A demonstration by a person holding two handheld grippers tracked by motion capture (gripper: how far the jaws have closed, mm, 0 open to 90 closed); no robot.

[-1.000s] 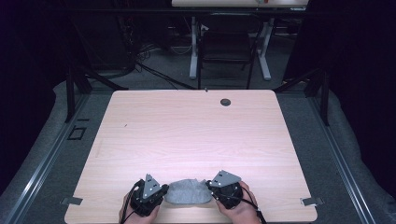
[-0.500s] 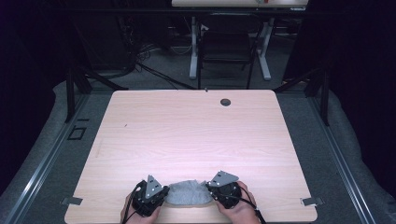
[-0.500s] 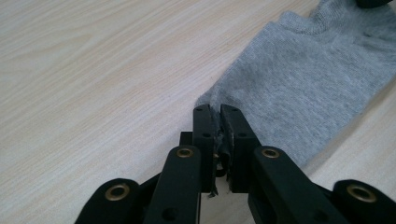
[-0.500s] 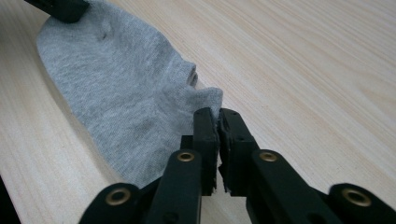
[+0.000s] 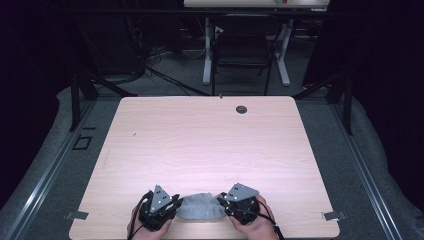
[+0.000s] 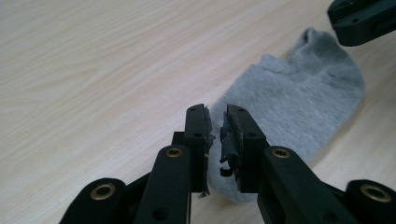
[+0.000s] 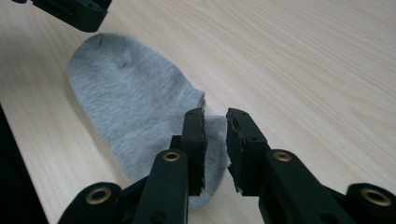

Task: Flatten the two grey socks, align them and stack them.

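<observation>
Dark room, grey floor (image 5: 350,150), chair (image 5: 242,52) beyond table (image 5: 200,145).

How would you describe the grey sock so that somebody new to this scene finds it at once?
Look at the light wooden table and follow it to its near edge. There the sock lies flat between the left gripper and the right gripper. It is the one soft grey thing on the wood.

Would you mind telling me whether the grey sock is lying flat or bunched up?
Flat: the small grey fabric sock lies spread on the light wooden table, with no folds visible.
</observation>
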